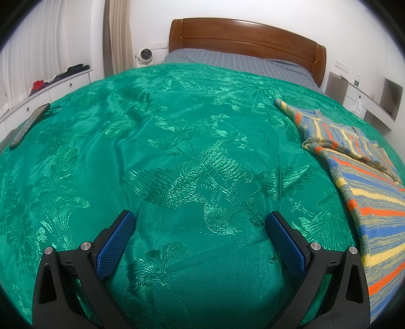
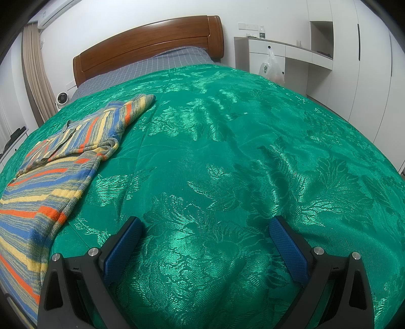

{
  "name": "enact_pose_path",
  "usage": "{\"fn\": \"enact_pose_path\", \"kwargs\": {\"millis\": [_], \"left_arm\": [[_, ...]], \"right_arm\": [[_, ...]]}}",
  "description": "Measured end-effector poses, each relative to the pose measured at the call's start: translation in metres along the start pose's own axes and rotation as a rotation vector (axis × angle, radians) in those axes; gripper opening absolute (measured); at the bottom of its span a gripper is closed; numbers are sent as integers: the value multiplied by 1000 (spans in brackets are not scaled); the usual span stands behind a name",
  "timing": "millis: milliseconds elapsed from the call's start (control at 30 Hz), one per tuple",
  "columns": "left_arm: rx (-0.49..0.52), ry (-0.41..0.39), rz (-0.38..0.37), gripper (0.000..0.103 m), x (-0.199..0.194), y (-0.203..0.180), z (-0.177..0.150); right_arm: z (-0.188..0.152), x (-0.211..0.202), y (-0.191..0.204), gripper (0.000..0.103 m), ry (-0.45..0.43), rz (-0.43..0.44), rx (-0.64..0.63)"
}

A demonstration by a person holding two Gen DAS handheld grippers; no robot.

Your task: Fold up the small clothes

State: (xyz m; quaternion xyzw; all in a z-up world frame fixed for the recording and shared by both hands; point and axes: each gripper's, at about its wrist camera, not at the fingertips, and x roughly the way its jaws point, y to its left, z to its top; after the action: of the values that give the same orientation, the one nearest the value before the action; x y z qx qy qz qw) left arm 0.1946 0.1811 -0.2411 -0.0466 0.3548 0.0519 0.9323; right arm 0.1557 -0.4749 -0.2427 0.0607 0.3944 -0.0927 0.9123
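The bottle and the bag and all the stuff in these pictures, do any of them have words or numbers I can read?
No text can be read anywhere.
Bottle on the white shelf: label too small and blurred.
Plastic bag: a green mark, not readable.
Air conditioner: a dark mark, too blurred.
Phone on the green bedspread: dark screen, no text.
Striped sweater: stripes only.

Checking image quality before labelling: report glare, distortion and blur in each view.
Left wrist view: strong fisheye bowing, dark corner vignette, sheen on the green bedspread; striped sweater sharp. Right wrist view: same bowing, brighter glare patches on the bedspread, sweater and right tool in focus.
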Motion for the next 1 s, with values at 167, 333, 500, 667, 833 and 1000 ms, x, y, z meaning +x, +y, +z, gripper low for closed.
{"fn": "enact_pose_path", "kwargs": {"millis": [167, 333, 500, 667, 833, 1000], "left_arm": [[2, 9, 2, 103, 1, 0, 1], [21, 137, -35, 101, -14, 8, 16], [8, 202, -243, 101, -78, 3, 2], [202, 401, -343, 73, -96, -56, -52], [236, 496, -296, 44, -94, -70, -77], [211, 565, -317, 6, -96, -58, -81]], "right_arm": [[0, 0, 0, 100, 3, -1, -1], [12, 1, 1, 100, 89, 10, -28], [28, -57, 1, 96, 132, 90, -101], [-21, -115, 35, 93, 383, 319, -302], [-71, -121, 48, 83, 485, 371, -237], [-93, -90, 51, 37, 572, 389, -83]]}}
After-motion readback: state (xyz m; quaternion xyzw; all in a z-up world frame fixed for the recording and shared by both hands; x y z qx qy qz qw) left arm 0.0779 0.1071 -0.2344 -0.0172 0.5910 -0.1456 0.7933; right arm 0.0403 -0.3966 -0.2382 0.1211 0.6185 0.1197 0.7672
